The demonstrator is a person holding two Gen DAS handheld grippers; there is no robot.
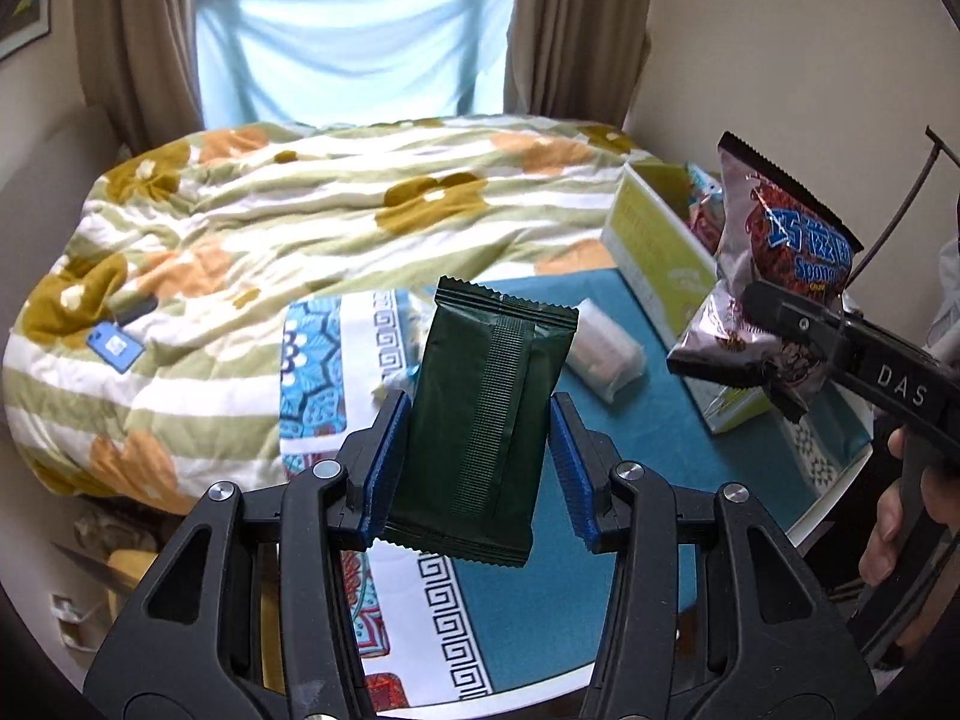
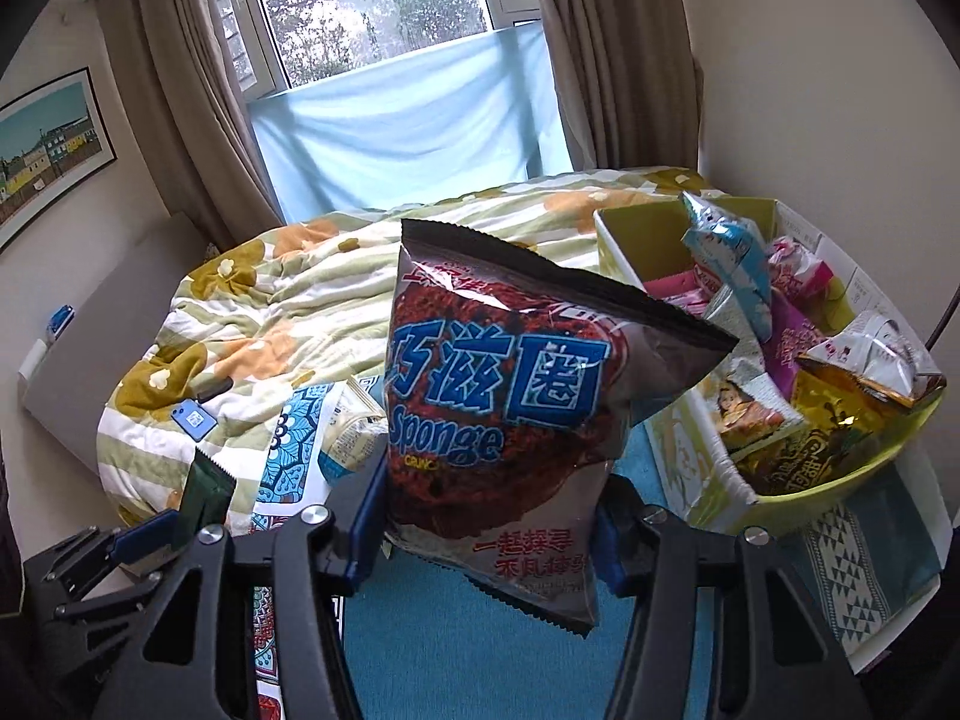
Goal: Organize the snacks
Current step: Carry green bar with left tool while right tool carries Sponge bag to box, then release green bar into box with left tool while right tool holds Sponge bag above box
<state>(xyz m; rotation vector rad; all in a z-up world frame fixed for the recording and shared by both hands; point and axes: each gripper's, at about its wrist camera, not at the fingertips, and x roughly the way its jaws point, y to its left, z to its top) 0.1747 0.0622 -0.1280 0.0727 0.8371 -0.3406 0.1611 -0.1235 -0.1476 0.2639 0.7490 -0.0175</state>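
Note:
My left gripper (image 1: 477, 456) is shut on a dark green snack packet (image 1: 480, 426), held upright above the blue tablecloth (image 1: 540, 618). My right gripper (image 2: 489, 519) is shut on a brown and silver "Sponge" crunch bag (image 2: 510, 396), lifted above the table. In the left wrist view that same bag (image 1: 774, 252) hangs at the right in the right gripper (image 1: 774, 324). In the right wrist view the green packet's corner (image 2: 207, 489) shows at the lower left. A green and white box (image 2: 708, 468) at the right holds several snack packs.
A white wrapped snack (image 1: 603, 354) and a pale packet (image 2: 354, 432) lie on the tablecloth. Behind the table is a bed with a flowered quilt (image 1: 300, 228), with a blue phone (image 1: 114, 348) on it. A window with curtains is at the back.

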